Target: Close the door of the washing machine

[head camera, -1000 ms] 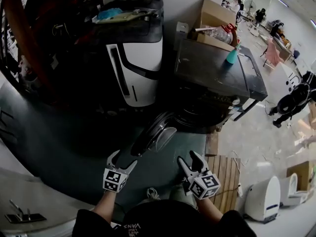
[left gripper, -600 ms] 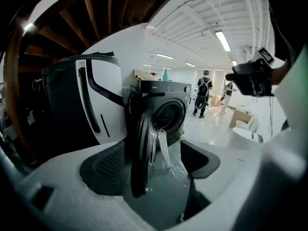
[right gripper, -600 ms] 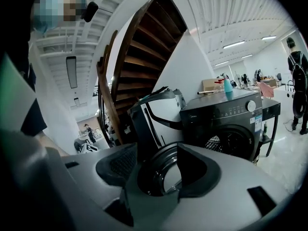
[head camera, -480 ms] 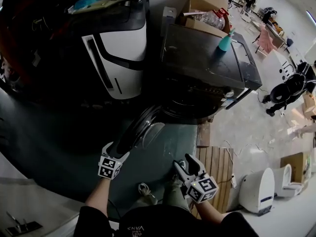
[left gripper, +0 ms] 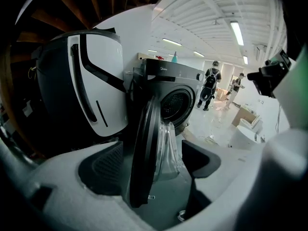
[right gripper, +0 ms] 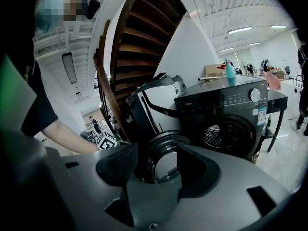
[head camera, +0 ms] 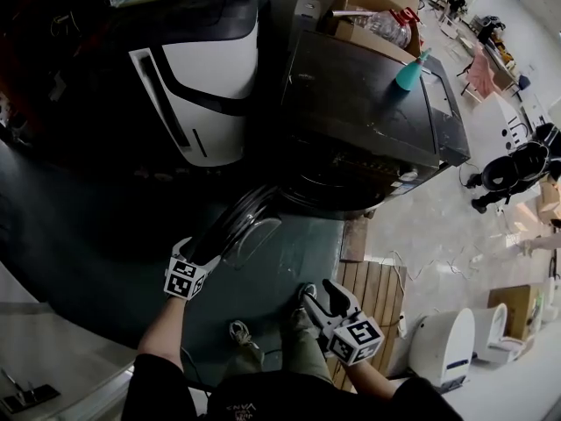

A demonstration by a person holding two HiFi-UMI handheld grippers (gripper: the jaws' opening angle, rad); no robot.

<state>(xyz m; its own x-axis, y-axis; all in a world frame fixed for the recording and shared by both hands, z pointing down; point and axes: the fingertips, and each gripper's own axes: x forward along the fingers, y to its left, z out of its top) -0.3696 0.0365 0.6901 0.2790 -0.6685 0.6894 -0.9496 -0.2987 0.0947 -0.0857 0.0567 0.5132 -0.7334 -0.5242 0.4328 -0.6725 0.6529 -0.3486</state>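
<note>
The dark front-loading washing machine (head camera: 368, 112) stands with its round door (head camera: 238, 224) swung wide open toward me. The drum opening (right gripper: 226, 134) is uncovered. My left gripper (head camera: 203, 249) is at the door's outer edge. In the left gripper view the dark door rim (left gripper: 143, 148) and its clear glass bowl (left gripper: 167, 146) stand between the two fingers (left gripper: 103, 170). These jaws have just been opening and do not press on the rim. My right gripper (head camera: 317, 293) hangs open and empty, short of the door, to its right.
A white-and-black appliance (head camera: 193, 86) stands left of the washer. A teal bottle (head camera: 412, 70) is on the washer's top, with a cardboard box (head camera: 368, 16) behind. A wooden pallet (head camera: 372, 296) and a white unit (head camera: 443, 349) lie at the right. People (left gripper: 210, 83) stand far off.
Both grippers have sunk lower. The left one has moved forward onto the door's edge, and the right has drifted down and right. The door stays wide open.
</note>
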